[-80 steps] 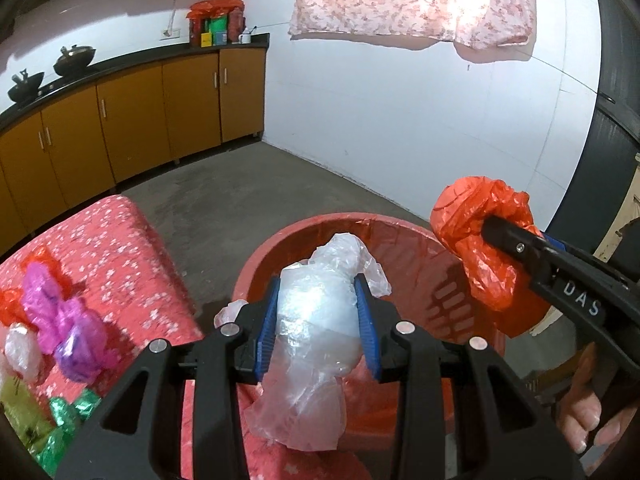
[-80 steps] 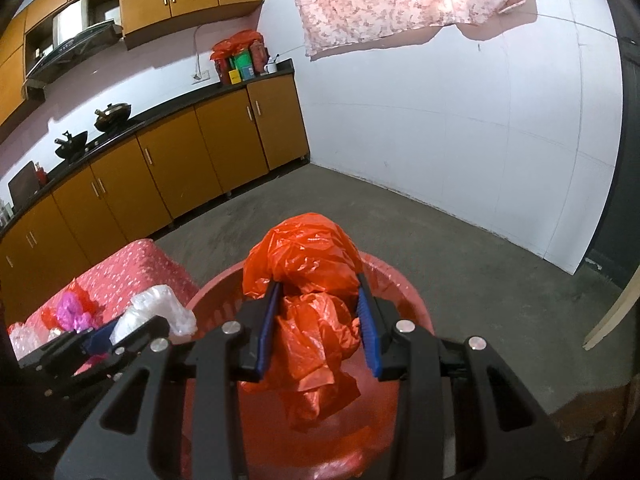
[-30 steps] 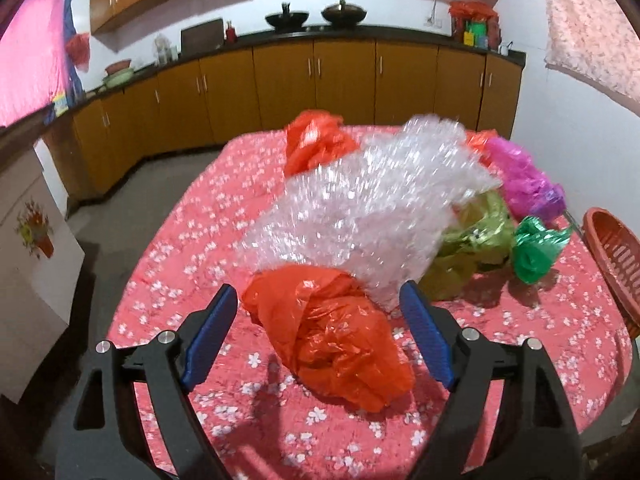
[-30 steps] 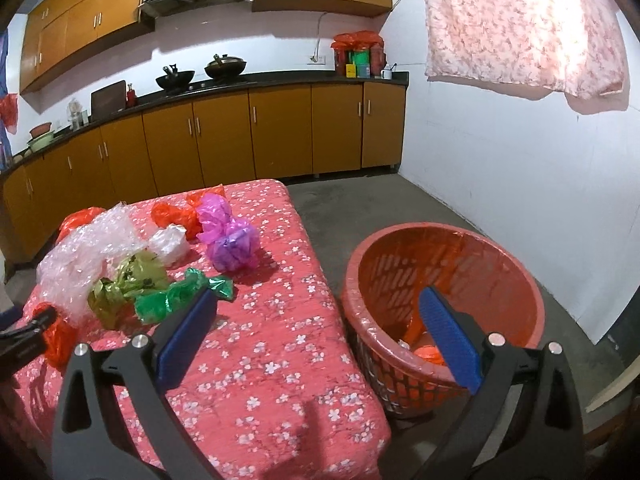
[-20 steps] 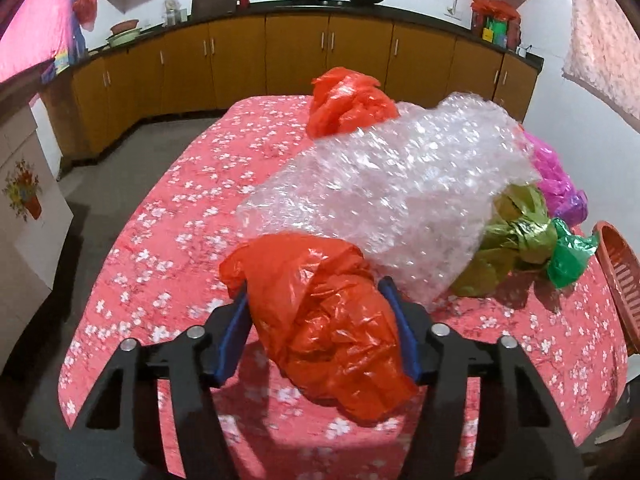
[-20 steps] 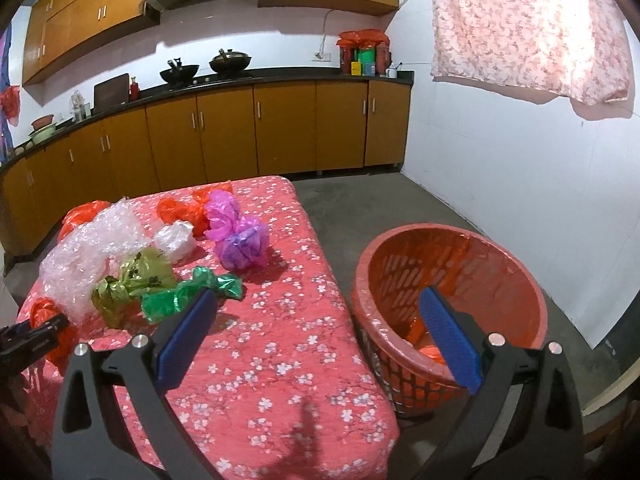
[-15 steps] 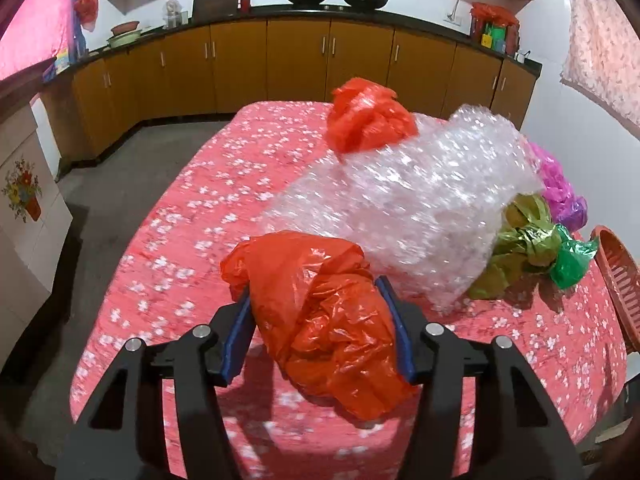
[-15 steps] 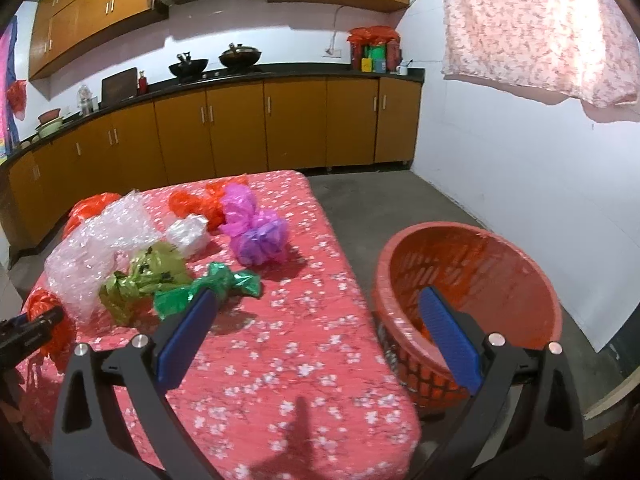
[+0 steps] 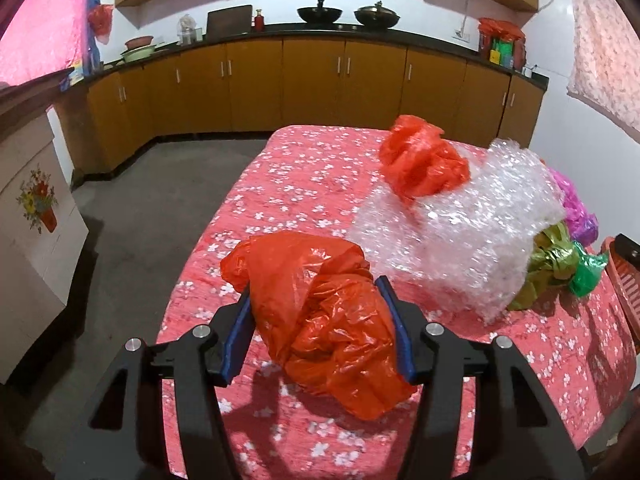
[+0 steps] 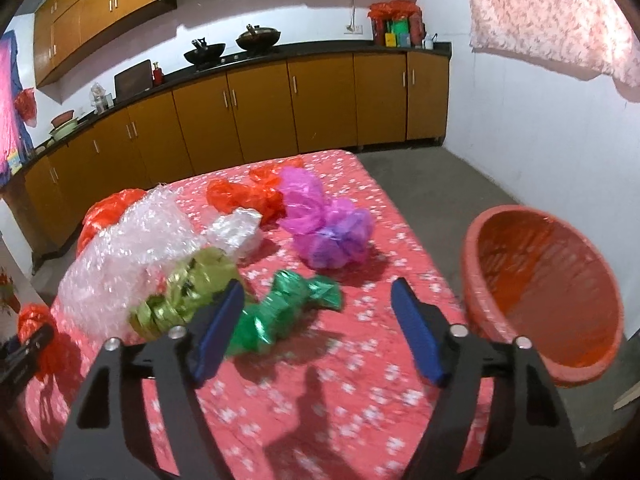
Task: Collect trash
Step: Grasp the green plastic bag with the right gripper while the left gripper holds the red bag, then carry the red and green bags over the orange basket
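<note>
- Left wrist view: left gripper (image 9: 318,322) holds a crumpled orange plastic bag (image 9: 320,320) between its blue fingers (image 9: 236,330), low over the flowered red counter (image 9: 304,184).
- Right gripper (image 10: 318,328) is closing, nothing pressed yet; the crinkled green foil wrapper (image 10: 280,312) lies just ahead, leftward, its long axis slanting.
- Olive foil bundle (image 10: 184,292) crowds the left finger.
- Red plastic basket (image 10: 544,292) stands to the right.

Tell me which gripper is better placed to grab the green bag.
Right. The right gripper hangs over the green plastic bag, jaws closing with nothing gripped yet; the left gripper is shut on an orange plastic bag.
</note>
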{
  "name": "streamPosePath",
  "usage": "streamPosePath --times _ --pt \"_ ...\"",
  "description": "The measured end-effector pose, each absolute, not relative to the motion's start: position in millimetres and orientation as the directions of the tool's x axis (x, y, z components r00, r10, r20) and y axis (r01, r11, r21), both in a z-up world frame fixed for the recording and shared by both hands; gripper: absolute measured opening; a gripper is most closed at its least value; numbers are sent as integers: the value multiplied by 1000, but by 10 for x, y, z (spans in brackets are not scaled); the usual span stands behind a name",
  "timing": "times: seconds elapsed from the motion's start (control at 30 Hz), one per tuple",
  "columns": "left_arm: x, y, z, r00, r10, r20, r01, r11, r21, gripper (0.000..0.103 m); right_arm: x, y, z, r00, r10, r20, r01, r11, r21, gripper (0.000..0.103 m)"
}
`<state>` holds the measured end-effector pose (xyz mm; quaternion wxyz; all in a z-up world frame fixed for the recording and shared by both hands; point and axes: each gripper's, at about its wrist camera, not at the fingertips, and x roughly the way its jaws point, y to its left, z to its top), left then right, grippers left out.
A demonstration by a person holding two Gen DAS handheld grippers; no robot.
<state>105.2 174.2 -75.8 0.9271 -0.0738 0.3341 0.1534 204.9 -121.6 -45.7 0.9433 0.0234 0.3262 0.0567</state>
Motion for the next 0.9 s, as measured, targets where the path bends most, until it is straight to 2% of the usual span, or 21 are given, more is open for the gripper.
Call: streamPosePath --times 0.37,0.43,0.53,0.63,0.9 --pt "1028 1862 -774 730 231 -643 -344 937 -55 58 2361 -897 -898 678 84 -730 -96 995 26 51" --pt "1030 1857 -771 731 229 -642 -343 938 -55 58 2360 -897 -953 665 80 -742 -98 995 19 39" --pt "1030 1860 -754 735 226 -639 -340 939 -58 58 2349 -898 -970 662 93 -743 -113 993 23 28" --pt "1017 1856 -730 741 224 -634 -335 940 -60 58 2328 -906 -951 662 99 -743 -124 992 22 24" --pt "946 1819 -647 758 217 -615 -320 946 -61 58 2188 -1067 -869 668 116 -735 -110 992 56 23"
